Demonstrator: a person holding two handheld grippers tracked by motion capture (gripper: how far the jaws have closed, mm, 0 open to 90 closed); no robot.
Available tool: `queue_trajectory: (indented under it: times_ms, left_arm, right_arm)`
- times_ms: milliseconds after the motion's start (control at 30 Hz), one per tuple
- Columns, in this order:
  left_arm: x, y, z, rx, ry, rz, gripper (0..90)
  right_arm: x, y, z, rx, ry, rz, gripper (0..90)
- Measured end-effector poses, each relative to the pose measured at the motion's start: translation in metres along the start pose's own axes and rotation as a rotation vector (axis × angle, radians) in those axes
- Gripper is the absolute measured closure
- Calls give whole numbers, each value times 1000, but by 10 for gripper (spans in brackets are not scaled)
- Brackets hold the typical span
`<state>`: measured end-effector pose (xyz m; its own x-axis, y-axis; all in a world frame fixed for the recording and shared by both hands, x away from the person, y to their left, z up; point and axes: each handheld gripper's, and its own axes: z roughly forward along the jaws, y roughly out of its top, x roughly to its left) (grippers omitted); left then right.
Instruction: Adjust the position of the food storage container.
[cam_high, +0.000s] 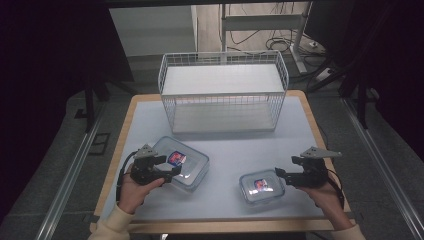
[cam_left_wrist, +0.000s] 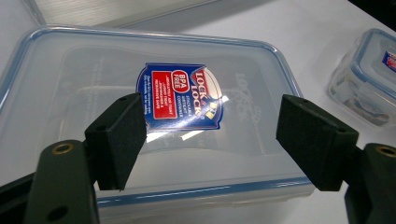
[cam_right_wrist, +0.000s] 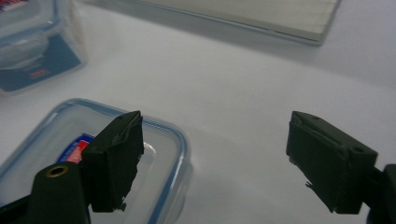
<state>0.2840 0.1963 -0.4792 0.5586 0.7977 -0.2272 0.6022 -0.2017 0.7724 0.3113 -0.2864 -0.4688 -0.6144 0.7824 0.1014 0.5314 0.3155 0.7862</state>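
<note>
On the table (cam_high: 150, 112), the wire basket (cam_high: 223, 92) stands at the far side, in the middle. Before it, at the left, lies the large container (cam_high: 186, 167); the small container (cam_high: 261, 186) lies to its right, well apart and a little nearer to the person.

- The large clear container (cam_high: 184, 167), blue-rimmed lid shut, labelled, lies flat before my left side.
- The small container (cam_high: 261, 186), likewise lidded, sits flat right.
</note>
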Motion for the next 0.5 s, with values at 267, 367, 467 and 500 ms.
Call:
queue_trajectory:
  times_ms: [267,367,467,500]
  left_arm:
    - [-1,2,-4,-26,-6,-23,236]
    - [-2,3,-5,-28,-12,-18,256]
    - [-5,5,-10,-39,-16,-7,285]
    - [-6,5,-11,-43,-20,-5,289]
  right_arm:
    - [-3,-2,-7,-37,43,15,214]
    - [-4,-3,-8,-45,51,10,224]
    - [-1,-6,-7,-29,61,0,230]
    - [1,-6,-8,-26,61,-2,231]
